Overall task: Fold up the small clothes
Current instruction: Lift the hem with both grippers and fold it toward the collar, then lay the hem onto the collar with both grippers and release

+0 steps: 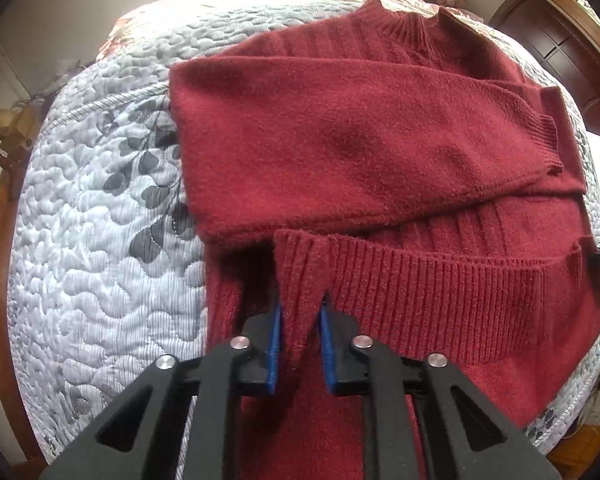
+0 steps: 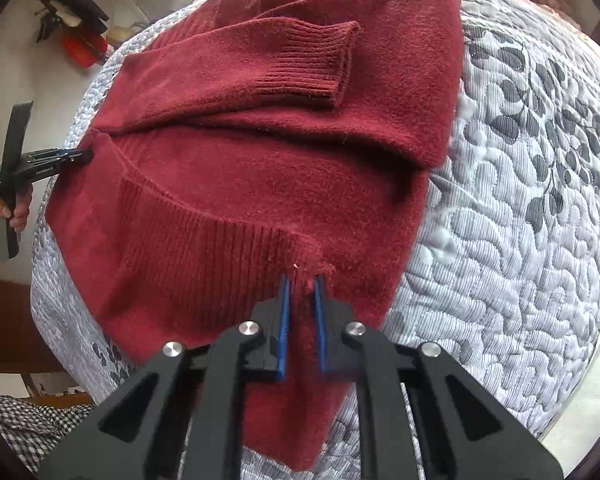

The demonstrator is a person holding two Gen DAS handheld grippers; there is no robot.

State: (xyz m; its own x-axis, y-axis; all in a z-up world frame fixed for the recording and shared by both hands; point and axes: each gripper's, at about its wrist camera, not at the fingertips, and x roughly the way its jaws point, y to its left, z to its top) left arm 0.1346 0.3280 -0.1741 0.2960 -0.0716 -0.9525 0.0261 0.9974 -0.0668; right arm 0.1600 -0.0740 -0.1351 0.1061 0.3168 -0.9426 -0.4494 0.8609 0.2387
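Left claw [image 1: 300,312]: blue pads closed down on a pinch of the ribbed hem [image 1: 440,280] of the red sweater [image 1: 340,140], at its left corner; knit bunched up between the pads. Seen from the right wrist camera, this same claw [image 2: 86,155] sits at 9 o'clock, against the garment's edge, a hand [image 2: 8,212] on its handle.

Sweater lies flat on the quilted bed [image 1: 100,240], both sleeves already crossed over the chest, one cuff [image 2: 312,64] uppermost. Collar [image 1: 404,20] at 12 o'clock from the left claw, far end.

Right claw [image 2: 302,280]: likewise nipped shut on the hem [image 2: 220,240], right corner, fabric puckered between the pads.

Key relation: hem runs 9-to-3 between the two claws; body's long axis runs 6-to-12, away from both. Both equally near. Judgement: next move carries the hem toward 12, onto the collar; corners must travel level, or the fold skews.
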